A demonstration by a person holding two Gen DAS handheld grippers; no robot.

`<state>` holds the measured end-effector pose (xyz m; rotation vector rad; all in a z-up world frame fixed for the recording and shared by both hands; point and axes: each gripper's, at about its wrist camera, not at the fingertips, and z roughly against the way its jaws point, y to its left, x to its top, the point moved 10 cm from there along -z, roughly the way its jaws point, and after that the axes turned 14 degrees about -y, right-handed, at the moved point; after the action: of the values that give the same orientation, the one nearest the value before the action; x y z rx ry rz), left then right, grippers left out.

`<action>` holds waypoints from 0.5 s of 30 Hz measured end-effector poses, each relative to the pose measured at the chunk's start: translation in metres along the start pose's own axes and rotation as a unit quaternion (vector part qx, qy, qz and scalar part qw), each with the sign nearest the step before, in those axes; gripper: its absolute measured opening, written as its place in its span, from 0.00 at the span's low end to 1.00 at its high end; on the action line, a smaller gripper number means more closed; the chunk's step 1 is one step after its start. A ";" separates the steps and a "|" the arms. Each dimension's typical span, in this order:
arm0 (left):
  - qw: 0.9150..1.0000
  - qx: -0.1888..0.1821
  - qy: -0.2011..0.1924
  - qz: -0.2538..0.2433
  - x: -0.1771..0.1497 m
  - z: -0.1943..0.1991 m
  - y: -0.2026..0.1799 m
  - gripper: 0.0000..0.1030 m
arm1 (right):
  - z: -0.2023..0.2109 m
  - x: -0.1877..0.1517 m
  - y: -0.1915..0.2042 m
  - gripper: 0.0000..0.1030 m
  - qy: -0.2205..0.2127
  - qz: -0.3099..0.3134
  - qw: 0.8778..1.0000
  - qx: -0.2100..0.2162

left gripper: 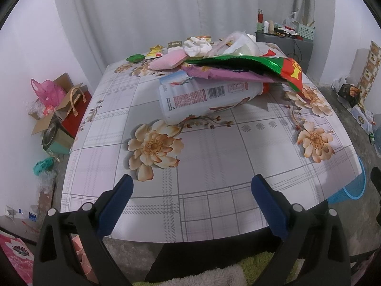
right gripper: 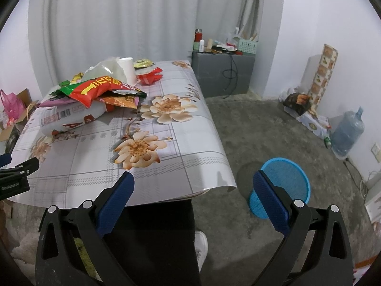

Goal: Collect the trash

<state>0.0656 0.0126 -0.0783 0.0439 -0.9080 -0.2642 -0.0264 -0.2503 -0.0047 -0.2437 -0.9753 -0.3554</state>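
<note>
A pile of trash lies at the far half of the floral table: a big white plastic bottle on its side, a red-green snack bag over it, a pink sponge, crumpled white plastic and small wrappers. In the right wrist view the bottle, the snack bag and a white paper cup show. My left gripper is open and empty above the table's near edge. My right gripper is open and empty off the table's right corner. A blue mesh bin stands on the floor.
A grey cabinet with clutter stands behind the table. Boxes and a pink bag sit on the floor at left. A water jug and packages line the right wall. The bin's edge shows in the left wrist view.
</note>
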 end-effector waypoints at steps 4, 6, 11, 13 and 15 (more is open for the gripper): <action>1.000 0.000 0.000 0.000 0.000 0.000 0.000 0.94 | -0.001 0.001 0.001 0.92 0.000 0.000 1.000 0.000; 1.000 0.000 0.000 0.001 0.000 0.000 0.000 0.94 | 0.000 0.000 0.000 0.92 0.000 -0.001 1.000 0.001; 1.000 0.000 0.000 0.001 0.000 0.000 0.000 0.94 | -0.001 0.001 0.000 0.92 0.000 -0.001 1.000 0.002; 1.000 0.000 0.000 0.001 0.000 0.000 0.000 0.94 | -0.001 0.001 0.001 0.92 0.000 -0.001 1.000 0.002; 1.000 0.000 0.000 0.001 0.000 0.000 0.000 0.94 | -0.001 0.000 0.000 0.92 0.000 -0.001 1.000 0.002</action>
<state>0.0656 0.0130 -0.0786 0.0423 -0.9070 -0.2616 -0.0259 -0.2507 -0.0052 -0.2395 -0.9763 -0.3543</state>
